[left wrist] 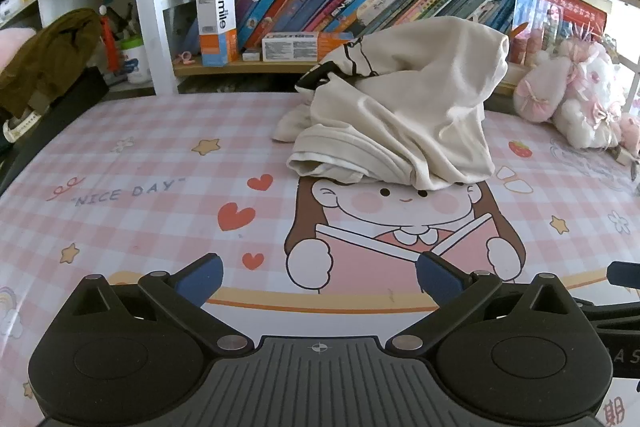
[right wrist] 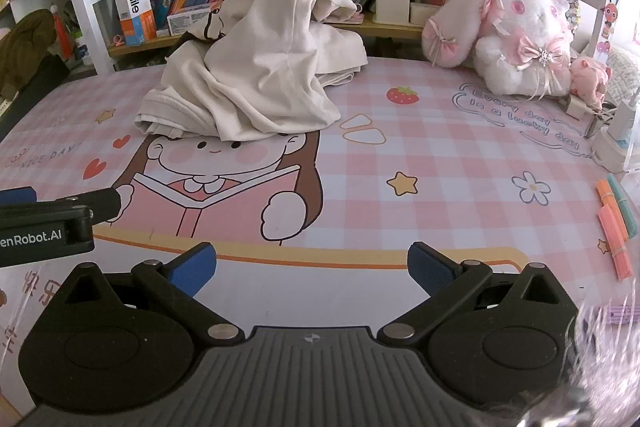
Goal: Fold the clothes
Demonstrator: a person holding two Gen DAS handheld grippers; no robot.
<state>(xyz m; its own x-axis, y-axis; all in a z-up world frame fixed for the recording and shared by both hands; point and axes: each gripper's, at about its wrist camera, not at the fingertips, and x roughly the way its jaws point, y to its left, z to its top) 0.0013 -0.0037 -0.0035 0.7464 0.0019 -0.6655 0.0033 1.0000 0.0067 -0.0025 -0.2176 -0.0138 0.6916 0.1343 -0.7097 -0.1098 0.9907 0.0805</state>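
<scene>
Left wrist view: the left claw is held apart and empty above the counter. The garment lies heaped at the far edge.

Right wrist view: the right claw is likewise spread, empty. The garment is judged soft, light, limp; the ribbed hem is recommended for gripping.

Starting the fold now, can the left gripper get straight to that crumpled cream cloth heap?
Probably yes: the left gripper is open, and only bare pink checked mat lies between it and the crumpled cream cloth heap.
</scene>
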